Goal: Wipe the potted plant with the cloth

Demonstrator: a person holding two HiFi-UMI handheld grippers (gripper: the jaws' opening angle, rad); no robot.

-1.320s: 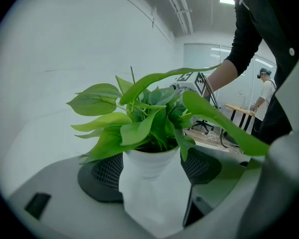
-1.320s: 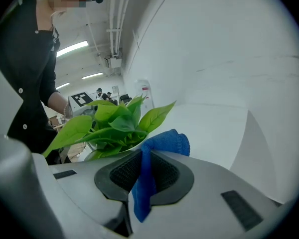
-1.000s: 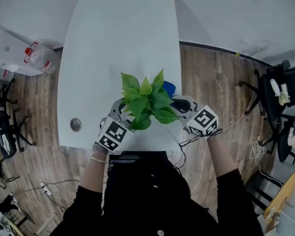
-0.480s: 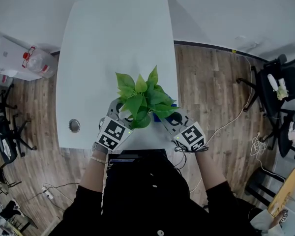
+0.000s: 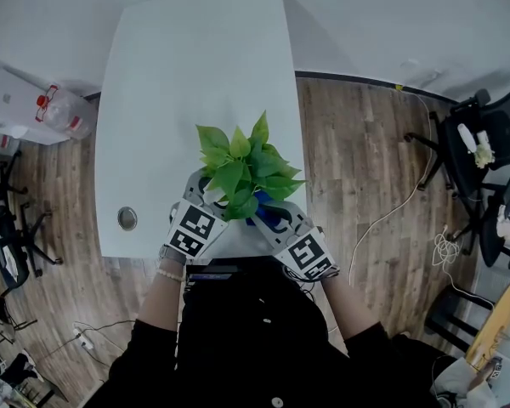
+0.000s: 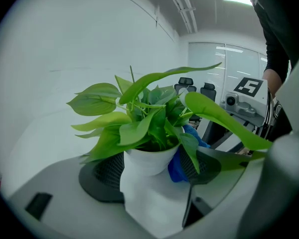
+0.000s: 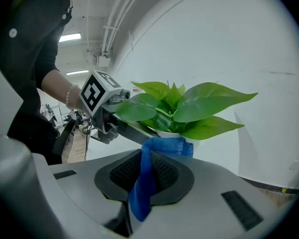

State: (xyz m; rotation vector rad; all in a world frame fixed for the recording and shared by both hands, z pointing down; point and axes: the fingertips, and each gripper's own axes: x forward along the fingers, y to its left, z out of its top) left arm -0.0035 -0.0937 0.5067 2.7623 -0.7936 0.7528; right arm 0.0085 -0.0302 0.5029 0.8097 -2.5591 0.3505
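Blue cloth point(image 7: 165, 146) is pinched in your right gripper point(image 7: 145, 176) fingers, its top end lying against the pot rim under the leaves point(image 7: 209, 101). Left gripper point(image 6: 152, 176) fingers clamp the white pot point(image 6: 149, 198) from both sides. The plant stands on the white surface point(image 5: 195, 75), close to its near edge. Risk: if you push hard, thin stems may bend or tear. If you loosen the left grip, the pot could tip toward you. Leaves look glossy, bright green, crowded.

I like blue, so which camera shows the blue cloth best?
The right gripper view: the cloth hangs pinched between its jaws, up close. The left gripper view shows only a patch beside the white pot; the head view, a glimpse under leaves.
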